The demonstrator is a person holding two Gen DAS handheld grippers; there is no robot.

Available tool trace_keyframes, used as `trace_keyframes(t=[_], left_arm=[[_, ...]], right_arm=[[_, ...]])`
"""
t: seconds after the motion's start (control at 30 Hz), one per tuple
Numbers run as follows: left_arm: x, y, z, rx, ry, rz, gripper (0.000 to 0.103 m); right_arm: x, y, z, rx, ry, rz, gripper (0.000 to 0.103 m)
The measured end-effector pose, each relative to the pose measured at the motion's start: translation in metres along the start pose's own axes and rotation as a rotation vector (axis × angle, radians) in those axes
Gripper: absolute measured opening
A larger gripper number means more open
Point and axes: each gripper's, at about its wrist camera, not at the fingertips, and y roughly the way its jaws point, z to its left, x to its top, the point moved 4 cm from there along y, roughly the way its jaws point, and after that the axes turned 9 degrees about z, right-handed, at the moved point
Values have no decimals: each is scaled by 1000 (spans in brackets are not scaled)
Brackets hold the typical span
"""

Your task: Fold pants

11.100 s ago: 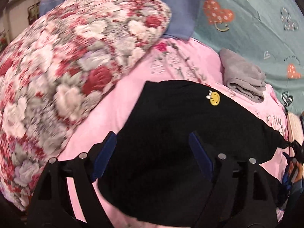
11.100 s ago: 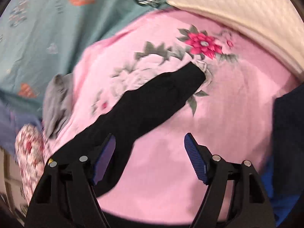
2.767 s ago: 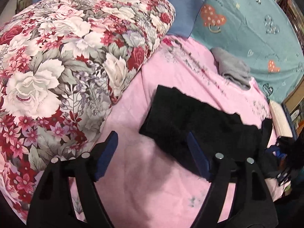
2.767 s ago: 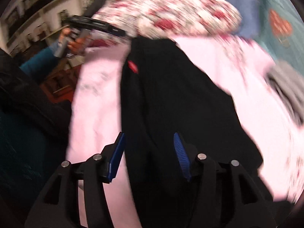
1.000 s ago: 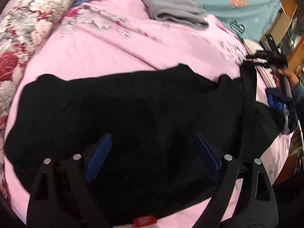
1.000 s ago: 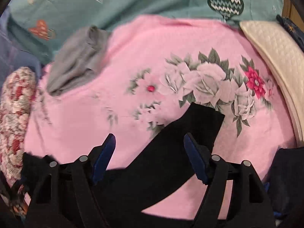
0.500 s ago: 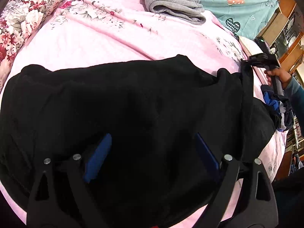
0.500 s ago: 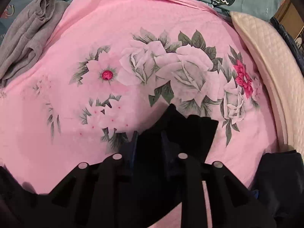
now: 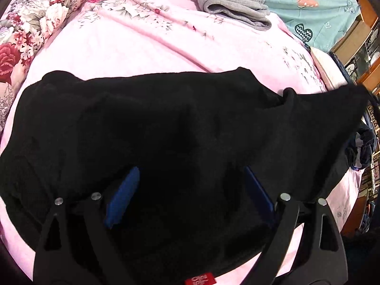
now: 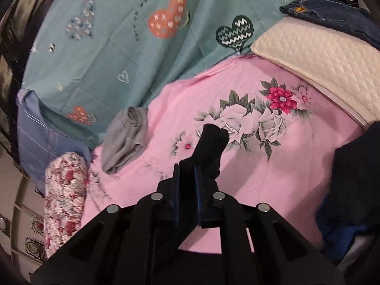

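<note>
Fingers of my right gripper closing, pinched on black leg end of pants, fabric bunched between blue pads, sticking out toward 12 o'clock. Left gripper fingers spread wide over pants, gripping nothing. I see pants spread dark across pink floral bed, red label at 6 o'clock edge. Folded grey garment at 12 o'clock, apart from pants. Floral pillow at 10 o'clock. Teal heart-print sheet beyond bed.

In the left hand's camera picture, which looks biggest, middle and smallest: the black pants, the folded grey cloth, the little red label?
1. black pants; nearness to the camera exaggerates them
2. folded grey cloth
3. red label
</note>
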Motion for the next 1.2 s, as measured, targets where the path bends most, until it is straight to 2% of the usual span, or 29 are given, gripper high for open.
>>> trace_keyframes(t=[0.03, 0.17, 0.23, 0.37, 0.5, 0.57, 0.63, 0.67, 0.73, 0.77, 0.8, 0.83, 0.87, 0.93, 1.03, 1.1, 1.13, 1.17, 1.2], left_arm=[[0, 0, 1, 0, -2, 1, 90], [-1, -1, 2, 9, 1, 8, 90], [0, 0, 2, 16, 1, 16, 90], [2, 2, 0, 45, 12, 34, 90], [-2, -1, 0, 62, 16, 41, 90], [-4, -4, 2, 62, 13, 40, 90], [-6, -7, 3, 55, 8, 39, 90], [-6, -7, 3, 57, 9, 37, 90], [-6, -7, 1, 58, 10, 37, 90], [-6, -7, -1, 58, 12, 39, 90], [-6, -7, -3, 59, 17, 38, 90], [-7, -7, -5, 62, 24, 37, 90], [-8, -8, -8, 64, 36, 34, 90], [-10, -10, -11, 56, 54, 28, 90], [-8, -8, -14, 50, 60, 25, 90], [-5, -2, -15, 43, 51, 38, 90], [-4, 0, -16, 45, 50, 42, 90], [-3, 3, -17, 54, 49, 48, 90], [-3, 6, -17, 62, 49, 54, 90]], right_arm=[[-3, -10, -3, 10, 2, -11, 11], [-58, -57, -44, 16, 62, -53, 11], [-88, -66, -74, 15, 141, -53, 11], [-130, -47, -119, -36, 231, 1, 11], [-146, -37, -139, -71, 272, 36, 11], [-151, -38, -135, -167, 202, 85, 10], [-158, -39, -126, -313, 124, 148, 11], [-159, -40, -122, -340, 104, 165, 11], [-154, -52, -99, -346, 40, 134, 17], [-149, -55, -88, -335, 11, 116, 24], [-143, -57, -74, -316, -18, 93, 46], [-139, -57, -63, -290, -39, 80, 55], [-135, -52, -53, -262, -59, 87, 57], [-135, -43, -50, -290, -58, 117, 57], [-145, -28, -66, -298, 14, 162, 57], [-150, -17, -76, -275, 54, 176, 57], [-151, -11, -82, -235, 74, 175, 55], [-151, -5, -85, -202, 81, 169, 50], [-150, 1, -86, -176, 87, 156, 24]])
